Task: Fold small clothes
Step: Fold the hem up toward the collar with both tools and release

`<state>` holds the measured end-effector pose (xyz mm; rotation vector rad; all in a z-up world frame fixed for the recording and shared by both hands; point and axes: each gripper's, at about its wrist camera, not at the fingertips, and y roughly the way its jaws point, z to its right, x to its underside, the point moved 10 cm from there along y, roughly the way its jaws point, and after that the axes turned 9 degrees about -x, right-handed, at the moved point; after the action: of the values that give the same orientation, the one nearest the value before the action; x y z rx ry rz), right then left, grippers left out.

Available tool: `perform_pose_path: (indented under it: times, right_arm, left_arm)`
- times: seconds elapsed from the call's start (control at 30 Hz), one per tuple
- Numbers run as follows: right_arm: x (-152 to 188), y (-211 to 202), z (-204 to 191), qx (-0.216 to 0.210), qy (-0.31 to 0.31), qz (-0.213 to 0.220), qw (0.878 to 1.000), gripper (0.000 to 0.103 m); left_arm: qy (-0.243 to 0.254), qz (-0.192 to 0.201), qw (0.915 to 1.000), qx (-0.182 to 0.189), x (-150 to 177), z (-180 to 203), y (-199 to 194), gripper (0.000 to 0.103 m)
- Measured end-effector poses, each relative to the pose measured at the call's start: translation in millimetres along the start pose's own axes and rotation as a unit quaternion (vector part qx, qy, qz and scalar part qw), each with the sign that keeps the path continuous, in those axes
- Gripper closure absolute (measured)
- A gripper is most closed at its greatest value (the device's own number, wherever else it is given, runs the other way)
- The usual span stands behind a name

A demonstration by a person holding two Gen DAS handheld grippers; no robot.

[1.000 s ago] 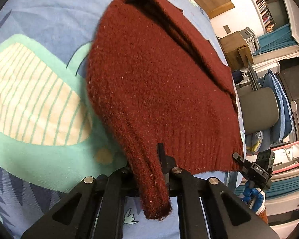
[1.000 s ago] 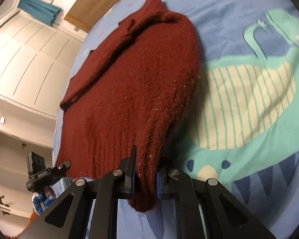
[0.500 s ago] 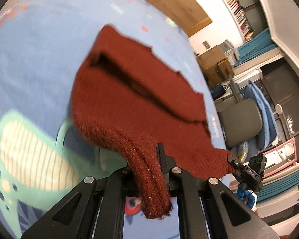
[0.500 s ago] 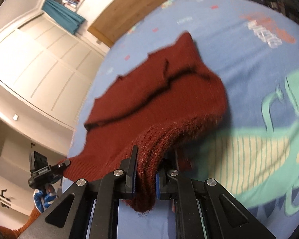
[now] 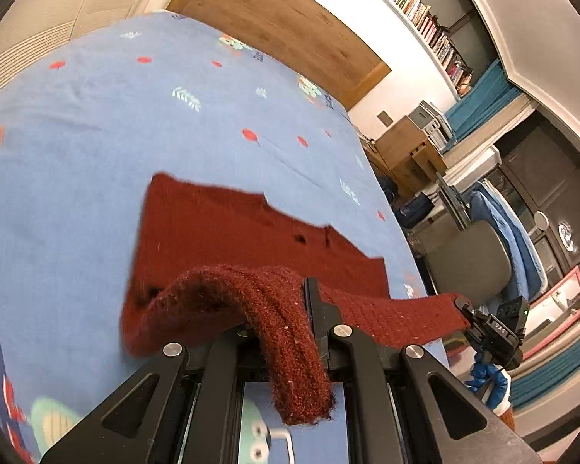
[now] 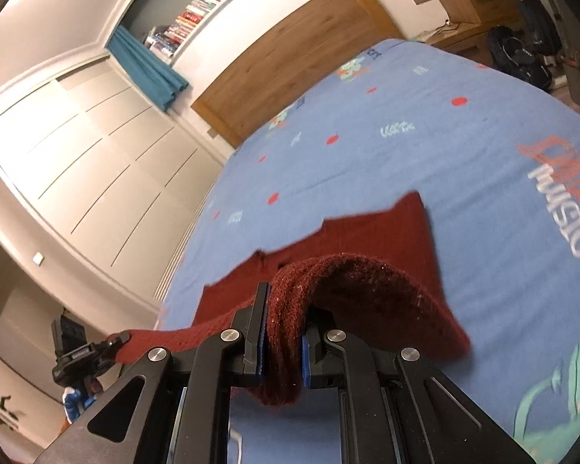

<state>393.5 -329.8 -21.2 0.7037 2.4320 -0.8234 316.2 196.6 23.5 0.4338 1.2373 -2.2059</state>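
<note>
Gripping the sweater (image 5: 220, 232) hem, your left gripper (image 5: 286, 321) and right gripper (image 6: 284, 328) are clamped tight — pull unevenly toward twelve o'clock and the fold skews.

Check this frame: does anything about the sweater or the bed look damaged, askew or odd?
The dark red sweater shows small dark spots in its far layer; holes or shadows, the blur hides which. Otherwise nothing stands out: the left gripper and right gripper each pinch a bunched hem corner above the blue bedsheet.

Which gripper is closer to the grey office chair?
Right. The right gripper holds the sweater at the bed edge toward the chair; the left gripper is farther in.
</note>
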Motion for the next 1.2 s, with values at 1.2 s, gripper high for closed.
perform_pose_path:
  times: [1.2]
  right_arm:
    - [-39,157,141,0.098,0.126,-0.032,0.987,0.076]
  left_arm:
    - [-0.086,-0.063,0.9923,-0.063,-48,-98,174,0.074]
